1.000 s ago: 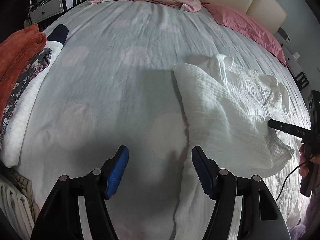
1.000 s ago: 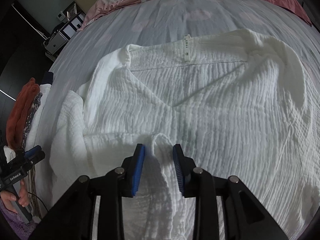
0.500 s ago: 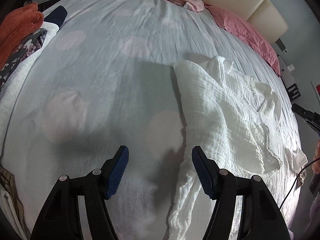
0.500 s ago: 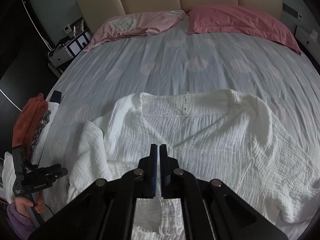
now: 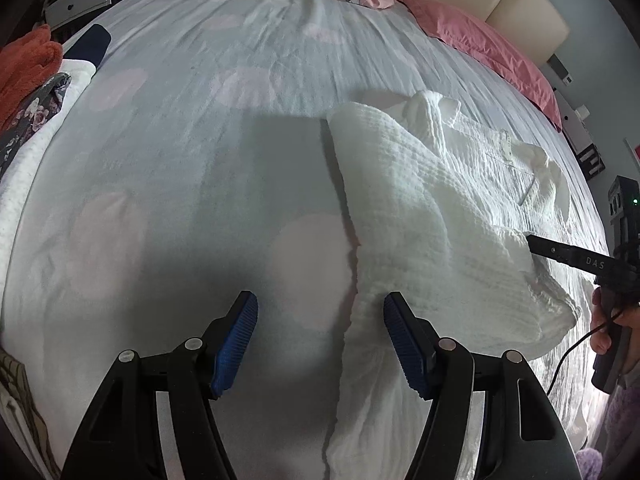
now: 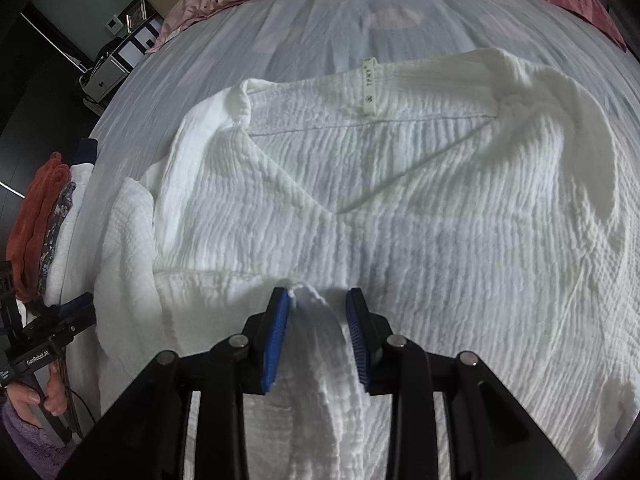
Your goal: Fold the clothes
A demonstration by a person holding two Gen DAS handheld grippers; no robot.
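Left tool [image 5: 320,336] wide, empty; right tool [image 6: 318,322] just reopening, white blouse [image 6: 400,208] fold between pads

white garment [image 6: 400,208] – 1 | pink pillows [image 5: 492,36] – 2 | hand-held grippers [image 5: 320,332] – 2 | side clothes stack [image 5: 28,92] – 1

Lying spread face-up on pale bedsheet [image 6: 320,12]: white crinkled V-neck top [image 6: 440,208], neck label showing, left sleeve folded inward, hem strip bunching up at near edge.
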